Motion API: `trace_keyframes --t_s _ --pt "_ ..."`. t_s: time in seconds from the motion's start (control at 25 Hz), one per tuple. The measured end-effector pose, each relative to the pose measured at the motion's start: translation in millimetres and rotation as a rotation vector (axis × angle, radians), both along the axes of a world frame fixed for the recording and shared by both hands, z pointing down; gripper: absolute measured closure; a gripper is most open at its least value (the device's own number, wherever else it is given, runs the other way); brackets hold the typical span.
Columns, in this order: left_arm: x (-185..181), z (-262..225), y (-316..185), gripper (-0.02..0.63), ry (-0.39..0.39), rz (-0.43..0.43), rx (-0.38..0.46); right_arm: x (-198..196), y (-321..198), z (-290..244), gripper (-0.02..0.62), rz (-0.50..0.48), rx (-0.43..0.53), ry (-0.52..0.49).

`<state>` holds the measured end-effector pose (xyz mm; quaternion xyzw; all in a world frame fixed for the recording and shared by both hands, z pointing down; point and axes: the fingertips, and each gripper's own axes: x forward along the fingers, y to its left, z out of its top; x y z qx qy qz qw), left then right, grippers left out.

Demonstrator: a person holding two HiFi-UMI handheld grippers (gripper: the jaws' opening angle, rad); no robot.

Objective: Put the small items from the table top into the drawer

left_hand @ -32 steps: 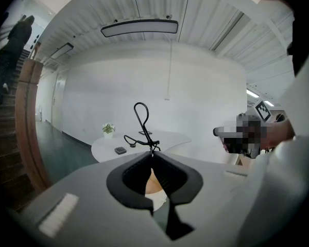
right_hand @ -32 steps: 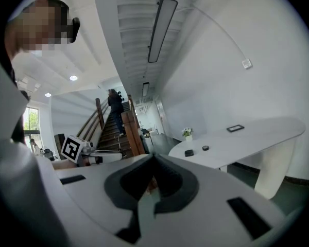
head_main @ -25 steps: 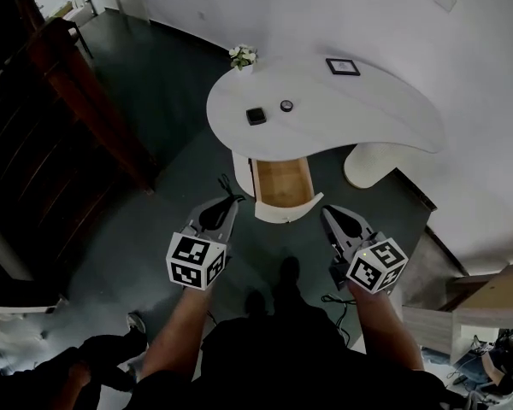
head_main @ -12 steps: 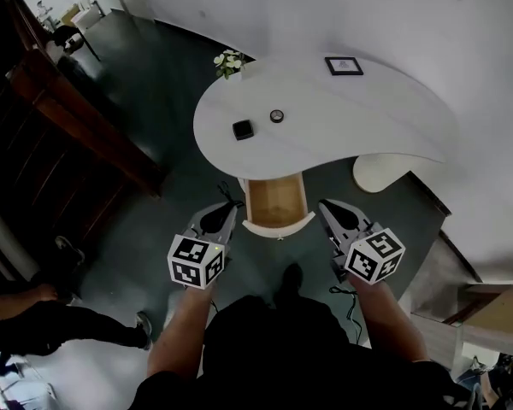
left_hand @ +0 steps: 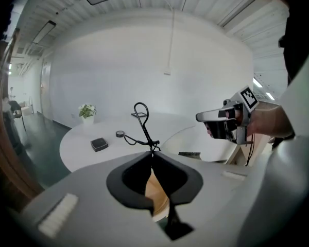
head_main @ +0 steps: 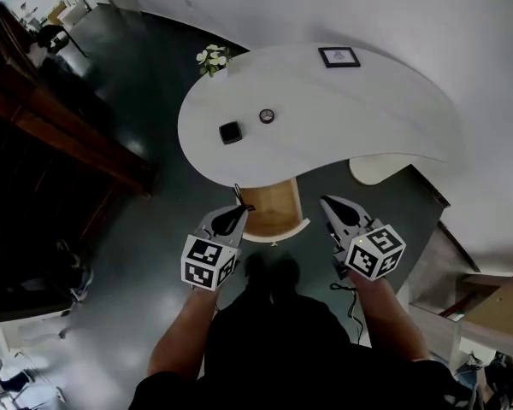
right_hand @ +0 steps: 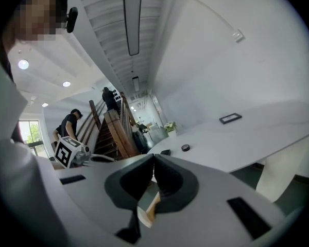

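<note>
A white kidney-shaped table point(head_main: 359, 118) carries a small black square box point(head_main: 231, 132) and a small round ring-like item point(head_main: 266, 116). Its wooden drawer point(head_main: 269, 207) stands open toward me. My left gripper point(head_main: 239, 208) is shut on a thin black looped tool point(left_hand: 141, 125), which sticks out past its tip at the drawer's front left corner. My right gripper point(head_main: 327, 202) hovers just right of the drawer front, jaws shut with nothing seen between them. In the left gripper view the box point(left_hand: 99, 144) and the ring point(left_hand: 120, 134) lie beyond the tool.
A small framed picture point(head_main: 339, 56) and a potted white flower point(head_main: 212, 58) stand at the table's far side. A dark wooden staircase point(head_main: 60, 118) runs along the left, and dark floor surrounds the table. People point(right_hand: 69, 122) stand by the stairs in the right gripper view.
The table and drawer have come nearer and lower in the head view. Both grippers now sit at the drawer front, the left one still holding the looped tool.
</note>
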<state>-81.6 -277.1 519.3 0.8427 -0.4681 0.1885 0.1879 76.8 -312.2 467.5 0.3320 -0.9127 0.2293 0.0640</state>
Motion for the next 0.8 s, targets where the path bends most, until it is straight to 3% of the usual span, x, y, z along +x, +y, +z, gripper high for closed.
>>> trace_keyframes --t_s 0.52,0.8 --pt "26 123 -19 0.583 -0.134 0.226 -0.215 -13 -15 63 0.584 -0.009 -0.112 0.064" --pt "33 189 -9 0.583 -0.28 0.38 -0.344 -7 -8 93 0.584 0.006 -0.166 0.068"
